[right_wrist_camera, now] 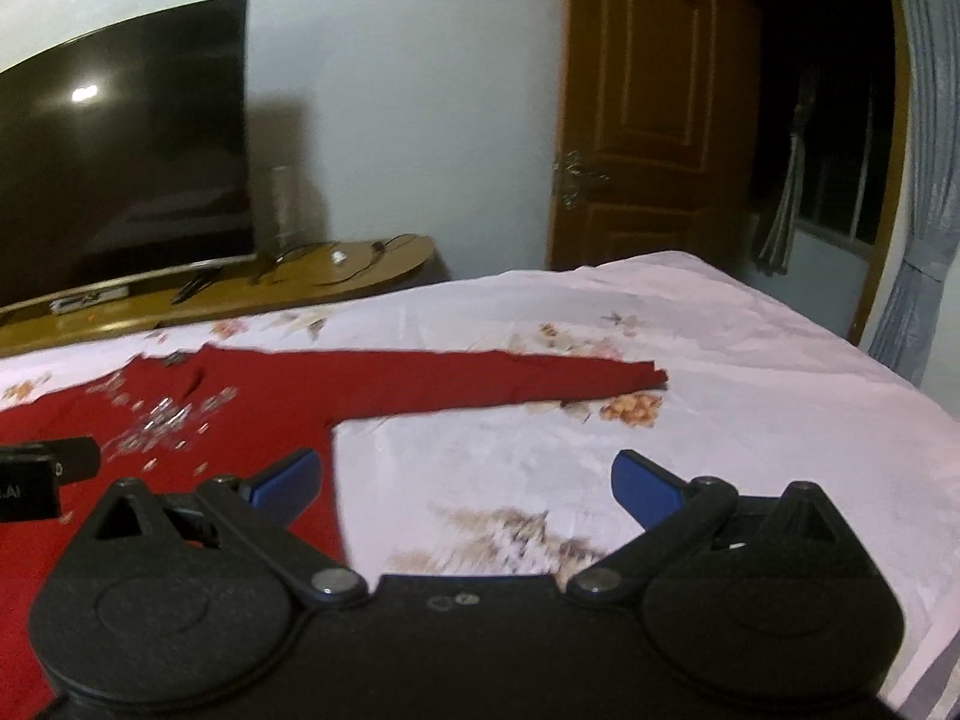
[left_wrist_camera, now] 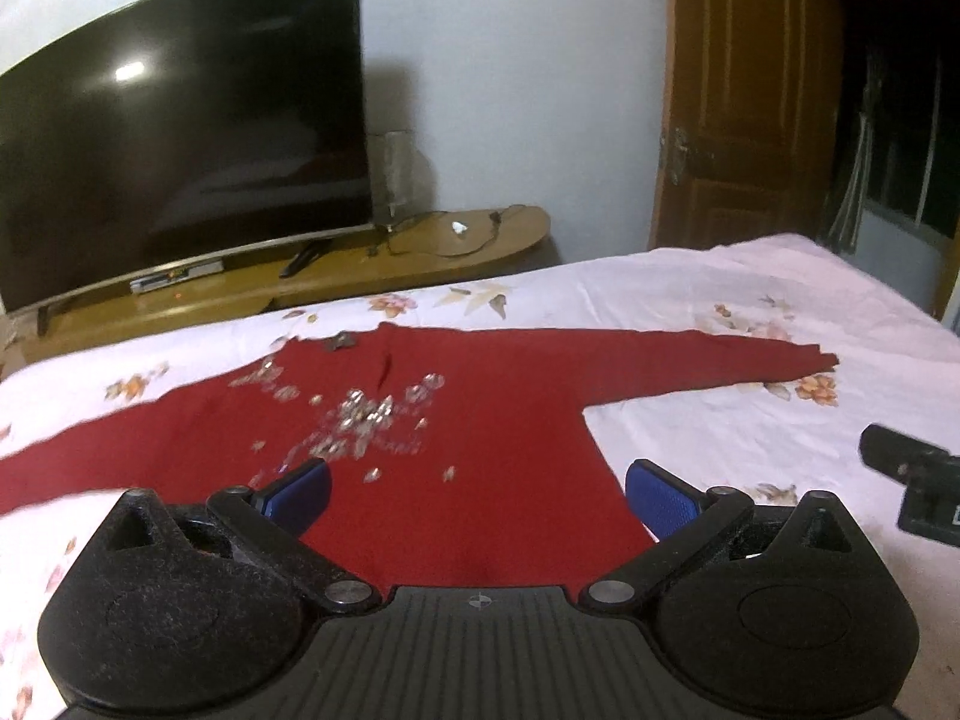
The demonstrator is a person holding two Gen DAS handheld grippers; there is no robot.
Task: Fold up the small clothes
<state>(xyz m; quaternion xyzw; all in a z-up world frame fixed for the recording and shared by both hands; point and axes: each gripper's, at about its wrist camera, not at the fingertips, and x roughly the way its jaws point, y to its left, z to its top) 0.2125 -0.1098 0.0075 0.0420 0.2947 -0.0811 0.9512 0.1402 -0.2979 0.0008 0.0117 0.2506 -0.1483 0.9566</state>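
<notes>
Sleeves spread sideways, the dark red long-sleeved knit top with silvery sequins (left_wrist_camera: 480, 438) lies flat on the floral white bedsheet (left_wrist_camera: 750, 438); left tool (left_wrist_camera: 477, 495) hovers open over its hem, right tool (right_wrist_camera: 465, 480) open beside it, nearer the right sleeve (right_wrist_camera: 492, 381)

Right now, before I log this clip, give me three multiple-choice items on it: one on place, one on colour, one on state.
1. Where does the top lie?
A. on the bedsheet
B. on the TV stand
C. on the floor

2. What colour is the top?
A. blue
B. dark red
C. white

3. How do the two grippers stand?
A. both open
B. both shut on cloth
C. one open, one shut

Answers:
1 A: the top is spread on the floral bedsheet.
2 B: its cloth is dark red.
3 A: left gripper and right gripper show wide gaps.
</notes>
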